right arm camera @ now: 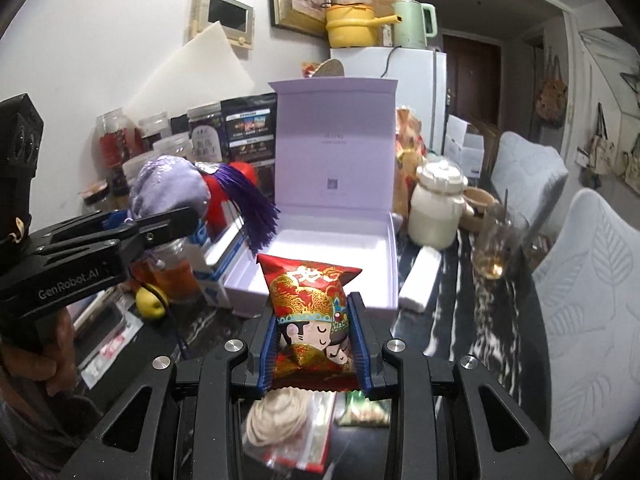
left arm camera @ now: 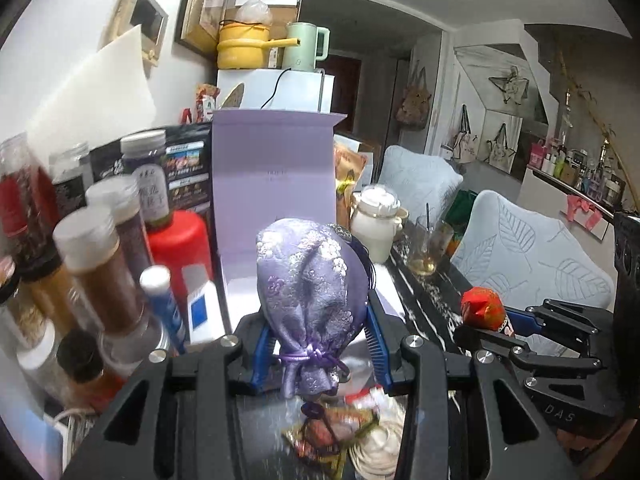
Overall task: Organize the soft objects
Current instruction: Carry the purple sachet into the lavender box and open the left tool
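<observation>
My left gripper (left arm camera: 318,344) is shut on a lilac brocade pouch (left arm camera: 310,280) tied with a purple cord, held above the table. That pouch (right arm camera: 168,188) with its purple tassel (right arm camera: 256,212) also shows at the left of the right wrist view, in the left gripper (right arm camera: 160,220). My right gripper (right arm camera: 314,340) is shut on a red and gold packet (right arm camera: 310,304) printed with cartoon figures; the same packet (left arm camera: 482,306) appears at the right of the left wrist view. Just ahead lies an open lilac box (right arm camera: 332,256) with its lid (left arm camera: 272,176) upright and nothing seen inside.
Jars and bottles (left arm camera: 100,248) crowd the left. A white lidded jar (right arm camera: 436,208) and a glass (right arm camera: 496,248) stand right of the box, with pale cushioned chairs (right arm camera: 592,292) beyond. Small packets and a cream coil (right arm camera: 276,416) lie on the dark table below the grippers.
</observation>
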Tool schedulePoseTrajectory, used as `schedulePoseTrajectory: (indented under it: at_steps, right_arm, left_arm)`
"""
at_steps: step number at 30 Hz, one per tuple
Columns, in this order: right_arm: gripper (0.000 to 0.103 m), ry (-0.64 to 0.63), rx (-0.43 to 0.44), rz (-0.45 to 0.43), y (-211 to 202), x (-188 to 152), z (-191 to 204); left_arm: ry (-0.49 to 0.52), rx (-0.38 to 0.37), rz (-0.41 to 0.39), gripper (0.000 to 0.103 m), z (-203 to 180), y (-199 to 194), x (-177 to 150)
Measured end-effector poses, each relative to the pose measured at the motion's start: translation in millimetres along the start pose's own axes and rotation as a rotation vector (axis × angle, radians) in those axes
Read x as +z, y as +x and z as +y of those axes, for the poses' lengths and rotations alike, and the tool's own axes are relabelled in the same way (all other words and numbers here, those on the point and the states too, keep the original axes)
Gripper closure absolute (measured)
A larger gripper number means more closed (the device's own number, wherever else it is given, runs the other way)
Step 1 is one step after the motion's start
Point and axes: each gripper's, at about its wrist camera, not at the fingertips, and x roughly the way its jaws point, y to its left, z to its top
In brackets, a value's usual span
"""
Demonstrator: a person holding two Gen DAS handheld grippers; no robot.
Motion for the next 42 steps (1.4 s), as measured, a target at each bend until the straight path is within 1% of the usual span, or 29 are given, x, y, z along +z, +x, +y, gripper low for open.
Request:
schedulePoseTrajectory:
  at_steps: [4, 10, 19, 25, 29, 34, 38, 42]
  right_arm:
    - [0.072, -0.016, 0.006, -0.021, 7, 17, -4]
    - [0.072, -0.020, 0.043, -0.043, 24, 41, -13]
    - [0.072, -0.009, 0.038, -0.068, 54, 72, -35]
    - [0.072, -0.009, 0.025, -0.070, 82, 92, -49]
    - [0.072, -0.001, 0.021, -0.082, 101, 105, -58]
    - [0.072, -0.001, -0.001, -0.086, 129, 116, -69]
    - [0.072, -0.004, 0.003, -0.063, 154, 119, -76]
    - [0.072, -0.005, 0.023, -0.029, 178, 116, -81]
  left_arm:
    - [0.007, -0.011, -0.005, 0.063, 0, 13, 16]
    - [0.023, -0.019, -0.020, 0.063, 0, 32, 36]
    - [0.042, -0.010, -0.046, 0.063, 4, 69, 63]
    - [0.032, -0.018, -0.038, 0.063, 8, 103, 81]
    - [0.038, -0.010, -0.032, 0.063, 10, 124, 88]
    - [0.032, 0.027, -0.002, 0.063, 18, 152, 88]
    - [0.037, 0.065, 0.059, 0.063, 25, 178, 83]
    - [0.042, 0.082, 0.114, 0.063, 27, 201, 75]
